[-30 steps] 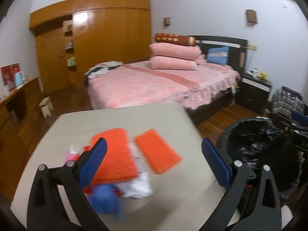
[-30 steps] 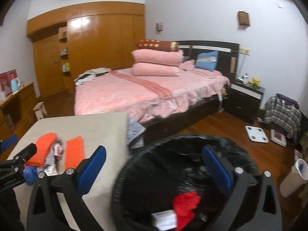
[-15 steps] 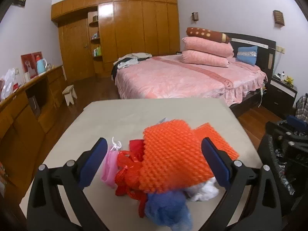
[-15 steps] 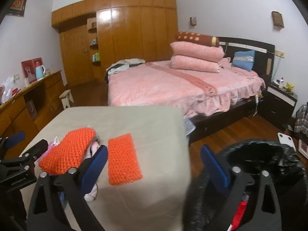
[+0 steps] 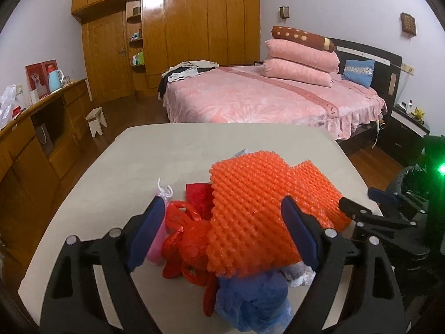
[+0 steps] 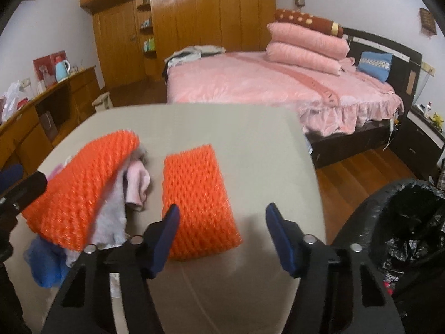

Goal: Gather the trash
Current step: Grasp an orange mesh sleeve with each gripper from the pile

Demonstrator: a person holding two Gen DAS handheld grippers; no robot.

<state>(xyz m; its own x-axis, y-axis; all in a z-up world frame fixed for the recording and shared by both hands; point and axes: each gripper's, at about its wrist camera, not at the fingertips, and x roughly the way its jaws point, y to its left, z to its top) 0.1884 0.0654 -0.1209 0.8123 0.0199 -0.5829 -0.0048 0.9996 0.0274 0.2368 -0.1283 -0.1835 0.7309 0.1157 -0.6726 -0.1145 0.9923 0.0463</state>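
A heap of trash lies on the beige table (image 5: pixel 194 144): a big orange foam net (image 5: pixel 250 208) on top, a red plastic bag (image 5: pixel 183 239), blue plastic (image 5: pixel 250 303) and a pink piece (image 5: pixel 155 250). My left gripper (image 5: pixel 222 206) straddles the heap, its jaws closing, the pads not pressing on it. A second, flat orange foam net (image 6: pixel 200 200) lies apart to the right. My right gripper (image 6: pixel 222 210) hangs over its near end, jaws closing, nothing gripped. The black-lined trash bin (image 6: pixel 403 222) stands by the table's right side.
A pink bed (image 5: pixel 264 97) stands beyond the table, with a dark nightstand (image 5: pixel 408 136) to its right. A wooden sideboard (image 5: pixel 33 139) runs along the left wall, with a small stool (image 5: pixel 97 119) beside it. The table's right edge (image 6: pixel 319 194) drops to wooden floor.
The right gripper swung from above the bin over to the table and the flat orange net, its jaws narrowing. The left gripper came closer to the heap and narrowed a little.
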